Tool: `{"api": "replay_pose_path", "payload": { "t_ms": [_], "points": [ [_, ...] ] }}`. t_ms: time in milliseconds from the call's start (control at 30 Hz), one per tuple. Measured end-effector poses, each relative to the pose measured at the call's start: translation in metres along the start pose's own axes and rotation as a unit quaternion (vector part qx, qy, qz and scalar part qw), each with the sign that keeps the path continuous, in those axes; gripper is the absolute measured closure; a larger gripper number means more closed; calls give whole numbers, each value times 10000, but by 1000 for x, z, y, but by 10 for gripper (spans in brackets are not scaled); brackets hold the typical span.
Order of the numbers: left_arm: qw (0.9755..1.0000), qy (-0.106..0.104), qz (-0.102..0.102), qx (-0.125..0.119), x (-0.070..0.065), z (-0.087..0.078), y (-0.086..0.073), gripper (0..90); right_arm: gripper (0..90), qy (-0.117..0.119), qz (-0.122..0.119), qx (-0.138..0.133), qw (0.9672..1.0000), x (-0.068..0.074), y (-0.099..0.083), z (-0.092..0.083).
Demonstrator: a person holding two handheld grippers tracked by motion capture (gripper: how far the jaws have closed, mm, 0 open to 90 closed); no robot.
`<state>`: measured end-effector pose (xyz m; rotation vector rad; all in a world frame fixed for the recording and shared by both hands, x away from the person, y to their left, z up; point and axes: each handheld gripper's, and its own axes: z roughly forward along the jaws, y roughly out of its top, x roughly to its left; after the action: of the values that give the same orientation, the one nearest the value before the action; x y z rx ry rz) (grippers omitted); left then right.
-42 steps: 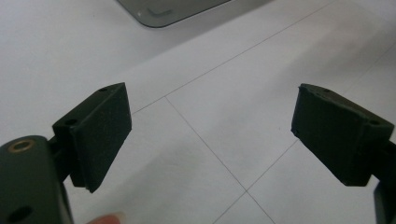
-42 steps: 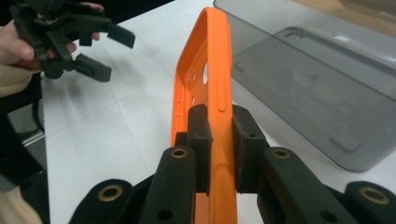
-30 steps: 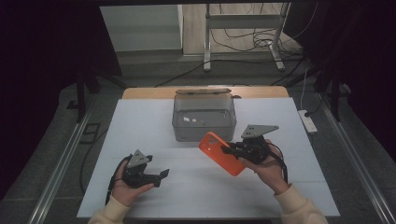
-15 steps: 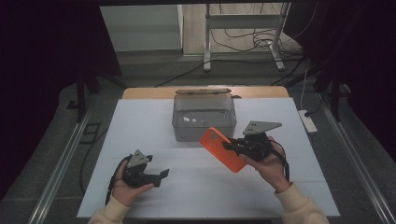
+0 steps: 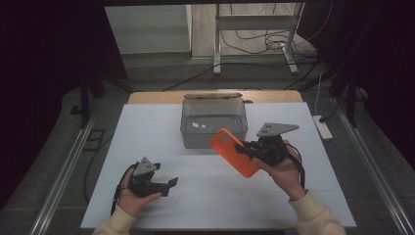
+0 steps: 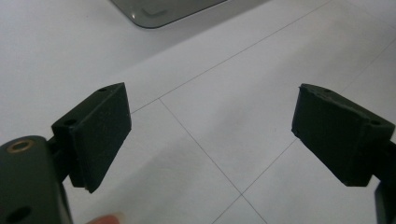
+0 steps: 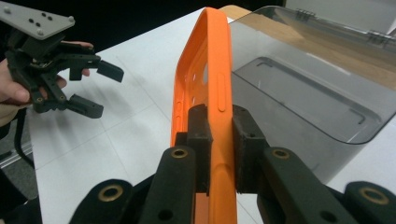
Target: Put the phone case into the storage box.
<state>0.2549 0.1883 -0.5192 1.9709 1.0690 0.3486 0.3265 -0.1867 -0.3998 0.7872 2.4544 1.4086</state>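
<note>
The right tongs (image 7: 219,140) pinch an orange phone case (image 5: 235,152) by its edge, lifted just short of the open clear plastic box (image 5: 214,122), seemingly its destination; the left tongs (image 5: 164,185) rest wide open, empty, on the table (image 5: 147,127).

We see a white table (image 5: 161,137) with thin seam lines across its top. A clear grey plastic box (image 5: 211,125) stands directly on it near the far edge, its lid tipped open behind.
</note>
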Motion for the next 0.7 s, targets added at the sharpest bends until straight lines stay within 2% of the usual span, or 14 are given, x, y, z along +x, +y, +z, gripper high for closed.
{"api": "replay_pose_path", "payload": {
  "t_ms": [200, 700],
  "points": [
    [10000, 8, 3, -8, 0, 0, 0, 120, 795, -94, 51, 15, 9999, -2, 2, 0],
    [10000, 2, 36, 11, -1, 0, 0, 117, 795, -238, -9, -12, 9997, 0, 10, -1]
  ]
}}
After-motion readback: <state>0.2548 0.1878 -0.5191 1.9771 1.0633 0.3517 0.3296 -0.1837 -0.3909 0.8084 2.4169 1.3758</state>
